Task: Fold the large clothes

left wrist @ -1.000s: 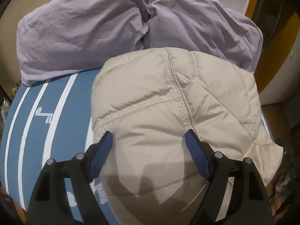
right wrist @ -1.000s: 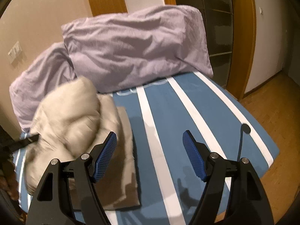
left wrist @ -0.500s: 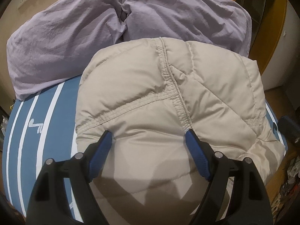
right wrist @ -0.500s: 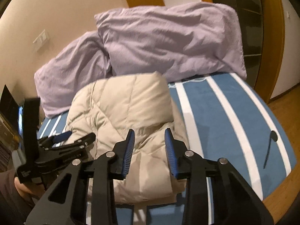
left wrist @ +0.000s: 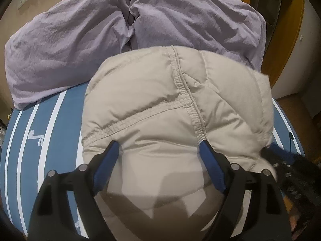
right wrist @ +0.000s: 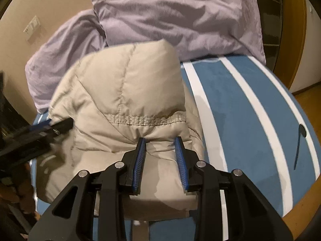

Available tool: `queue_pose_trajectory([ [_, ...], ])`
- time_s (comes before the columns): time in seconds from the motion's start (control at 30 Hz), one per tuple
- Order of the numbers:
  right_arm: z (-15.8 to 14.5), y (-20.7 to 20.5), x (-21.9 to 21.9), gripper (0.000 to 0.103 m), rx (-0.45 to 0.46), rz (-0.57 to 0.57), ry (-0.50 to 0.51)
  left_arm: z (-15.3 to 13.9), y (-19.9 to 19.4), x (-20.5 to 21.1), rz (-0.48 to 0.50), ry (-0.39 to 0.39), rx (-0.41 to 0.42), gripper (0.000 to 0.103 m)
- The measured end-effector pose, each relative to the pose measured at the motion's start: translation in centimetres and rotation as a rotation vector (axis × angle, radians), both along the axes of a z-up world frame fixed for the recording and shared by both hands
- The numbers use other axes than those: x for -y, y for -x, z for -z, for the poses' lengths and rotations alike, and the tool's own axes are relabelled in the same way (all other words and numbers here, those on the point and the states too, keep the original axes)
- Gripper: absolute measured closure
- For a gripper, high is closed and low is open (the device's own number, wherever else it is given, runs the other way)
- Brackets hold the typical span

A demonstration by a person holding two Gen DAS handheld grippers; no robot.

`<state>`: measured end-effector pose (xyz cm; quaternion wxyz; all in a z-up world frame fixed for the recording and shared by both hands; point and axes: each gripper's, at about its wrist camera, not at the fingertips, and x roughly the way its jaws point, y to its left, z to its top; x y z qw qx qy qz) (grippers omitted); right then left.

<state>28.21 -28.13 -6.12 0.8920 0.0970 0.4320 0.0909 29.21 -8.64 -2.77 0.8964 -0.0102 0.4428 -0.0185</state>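
A beige padded jacket [left wrist: 164, 108] lies folded into a thick bundle on the blue bed cover with white stripes [left wrist: 26, 140]. My left gripper [left wrist: 159, 146] is open, its blue-padded fingers [left wrist: 106, 164] spread wide over the jacket's near edge. In the right wrist view the jacket [right wrist: 124, 92] fills the middle. My right gripper [right wrist: 160, 140] has its jaws partly closed around a pinch of the jacket's near fold. The left gripper shows blurred at the left edge of the right wrist view [right wrist: 40, 130].
Two lilac pillows [left wrist: 76, 46] [right wrist: 180, 18] lean against the beige wall behind the jacket. A wooden door frame [right wrist: 301, 40] and wood floor lie to the right of the bed. The bed cover [right wrist: 250, 120] extends to the right of the jacket.
My right gripper moved in from the open bed onto the jacket and narrowed its jaws around the fold. The jacket settled into a bundle. My left gripper stayed open over it.
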Motion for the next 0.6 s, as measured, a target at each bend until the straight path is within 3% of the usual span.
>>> queue_pose_trajectory([
  [0.23,2.0,-0.5,-0.4,0.07,-0.018,0.017,0.013,-1.9,-0.1,-0.4,-0.016,0.039,0.037,0.021],
  [0.6,2.7,-1.1,-0.7,0.07,-0.035,0.032,0.024,-2.6,-2.6,-1.5,-0.055,-0.011,0.073,0.02],
])
